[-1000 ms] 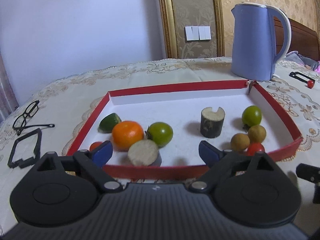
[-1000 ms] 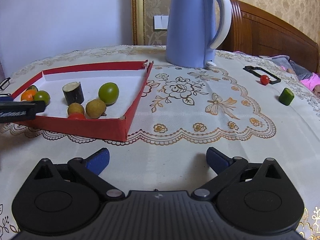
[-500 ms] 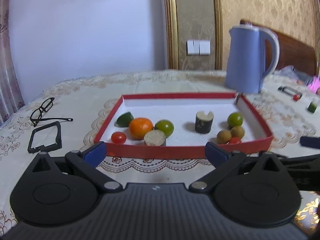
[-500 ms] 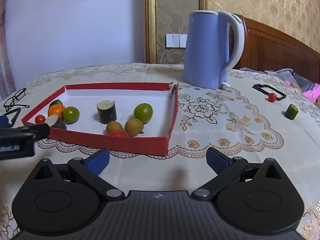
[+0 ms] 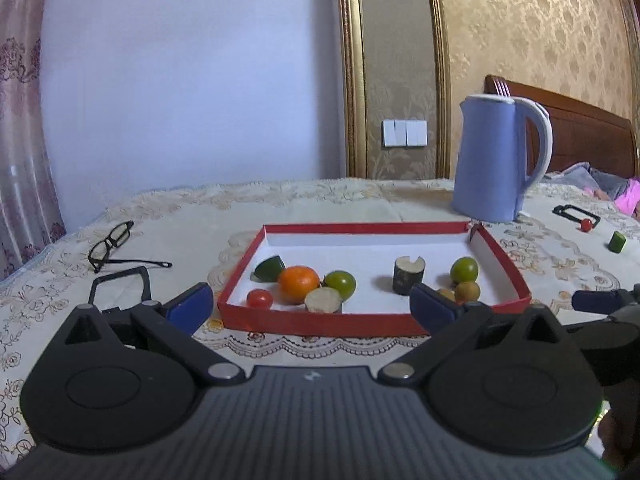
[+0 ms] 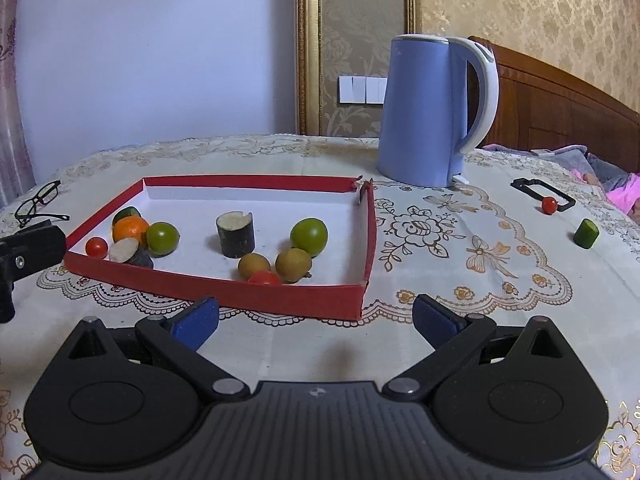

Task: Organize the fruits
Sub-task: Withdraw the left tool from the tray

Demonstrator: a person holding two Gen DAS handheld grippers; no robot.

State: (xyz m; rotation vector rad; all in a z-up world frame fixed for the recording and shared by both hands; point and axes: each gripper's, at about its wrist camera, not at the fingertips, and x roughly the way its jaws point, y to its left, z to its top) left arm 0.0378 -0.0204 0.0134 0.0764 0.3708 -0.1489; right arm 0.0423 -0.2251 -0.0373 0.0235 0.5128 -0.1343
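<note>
Hovering wide apart and empty, your left fingers [image 5: 311, 305] and right fingers [image 6: 316, 319] hang short of the red tray [image 6: 216, 289]. Most fruit sits inside; the cherry tomato [image 6: 549, 204] and green piece [image 6: 585, 233] lie well apart on the surface [image 6: 460, 280]. Reach carelessly and the tomato likely rolls away, or your arm clips the kettle [image 6: 428, 112].

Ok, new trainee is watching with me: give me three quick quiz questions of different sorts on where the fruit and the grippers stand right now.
1. True or false: the left gripper is holding the orange.
2. Multiple choice: which pieces lie outside the red tray, on the tablecloth to the right of the blue kettle?
A. two brown longans
B. a cherry tomato and a small green piece
C. an orange and a lime wedge
3. Fill in: the right gripper has its jaws ____ with nothing between them.

Key: 1 false, its jaws are open and empty; 2 B; 3 open.
</note>
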